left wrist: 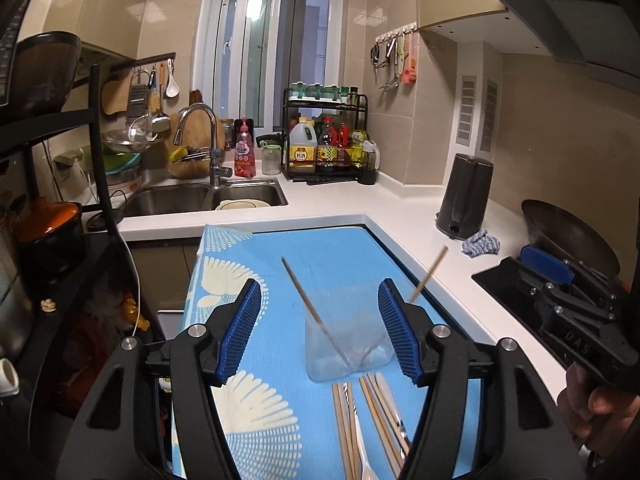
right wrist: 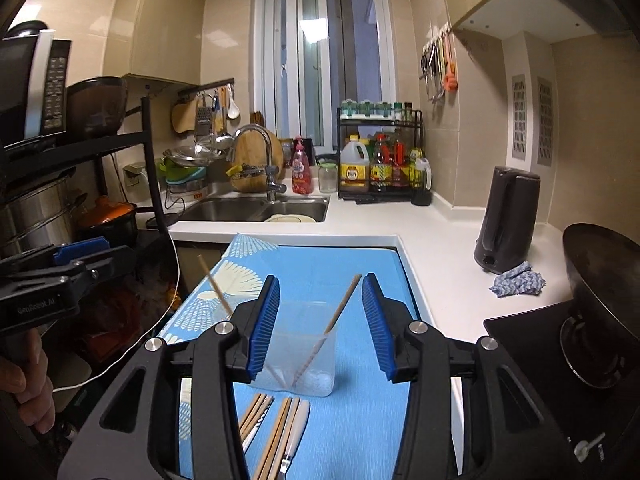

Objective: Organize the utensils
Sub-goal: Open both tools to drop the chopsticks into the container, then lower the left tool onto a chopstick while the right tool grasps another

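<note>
Left wrist view: the left gripper [left wrist: 320, 328] stands with its jaws wide and nothing pressed between them; the clear plastic cup [left wrist: 348, 344] sits on the blue patterned cloth [left wrist: 256, 400] over the tabletop, just ahead of the blue pads. Two chopsticks [left wrist: 302, 294] lean out of the cup in opposite directions, so a brush from either pad could tip the light cup or flick a stick out. The loose chopsticks and cutlery [left wrist: 370, 424] lie just in front of the cup and run off the lower edge of the frame; their count cannot be made out. Right wrist view: the right gripper [right wrist: 320, 328] holds its jaws apart at a moderate width and empty, the cup [right wrist: 300, 356] between and beyond them. The cup's walls are near invisible against the cloth, which makes a misjudged reach likely. The left pad hides the cup's left side, and the pieces below it [right wrist: 276, 428] are cut off.
</note>
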### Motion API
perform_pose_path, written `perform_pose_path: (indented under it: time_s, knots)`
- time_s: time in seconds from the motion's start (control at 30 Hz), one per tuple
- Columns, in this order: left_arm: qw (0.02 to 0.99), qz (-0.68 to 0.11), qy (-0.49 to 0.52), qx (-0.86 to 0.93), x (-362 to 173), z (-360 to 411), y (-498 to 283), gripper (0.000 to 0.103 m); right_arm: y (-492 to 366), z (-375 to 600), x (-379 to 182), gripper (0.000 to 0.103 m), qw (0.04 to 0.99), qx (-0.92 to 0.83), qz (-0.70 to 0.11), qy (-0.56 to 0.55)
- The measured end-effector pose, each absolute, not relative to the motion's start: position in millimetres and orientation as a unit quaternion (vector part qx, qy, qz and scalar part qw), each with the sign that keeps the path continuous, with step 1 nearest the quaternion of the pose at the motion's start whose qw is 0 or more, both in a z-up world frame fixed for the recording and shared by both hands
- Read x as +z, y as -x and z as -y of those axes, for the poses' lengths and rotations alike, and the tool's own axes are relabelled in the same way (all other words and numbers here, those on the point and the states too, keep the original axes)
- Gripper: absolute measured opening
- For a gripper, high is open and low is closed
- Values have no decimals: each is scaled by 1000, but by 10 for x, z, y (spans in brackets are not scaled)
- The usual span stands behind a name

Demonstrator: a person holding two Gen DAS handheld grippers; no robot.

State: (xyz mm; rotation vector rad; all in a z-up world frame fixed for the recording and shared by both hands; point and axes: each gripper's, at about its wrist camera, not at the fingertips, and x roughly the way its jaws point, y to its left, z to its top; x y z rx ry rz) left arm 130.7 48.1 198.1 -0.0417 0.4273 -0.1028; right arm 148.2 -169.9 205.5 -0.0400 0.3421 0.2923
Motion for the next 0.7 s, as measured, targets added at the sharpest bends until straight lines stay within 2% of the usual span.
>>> perform_pose_path:
  time_s: [0.07,0.17,0.23,0.3,0.33,0.4,0.53,0.7]
  knots:
    - [977,-209,14,-51,1857,-454,-1156,57,-1290,1709,1934,44,974,150,-167,31]
    - [976,-213,4,-54,1576,-414,-953,41,-1070,1770,1726,43,972,151,-176,28]
    - [973,-222,14,-59,1394,-420,-859,24,-963,1822,1582,33,970,154,-187,16]
    - [970,-231,28,-67,1178,-416,-751,12,-864,1869,1406,17,966,159,-206,2]
    - [969,-235,31,-67,1079,-402,-708,9,-826,1884,1315,15,963,161,-214,-4]
    - [965,-249,43,-64,854,-374,-634,8,-759,1895,1090,11,957,166,-236,-13]
    - [951,-296,52,-69,395,-243,-514,8,-692,1877,615,11,941,171,-290,-34]
    - [937,-335,76,-71,68,-217,-456,8,-674,1801,212,15,919,189,-339,-66]
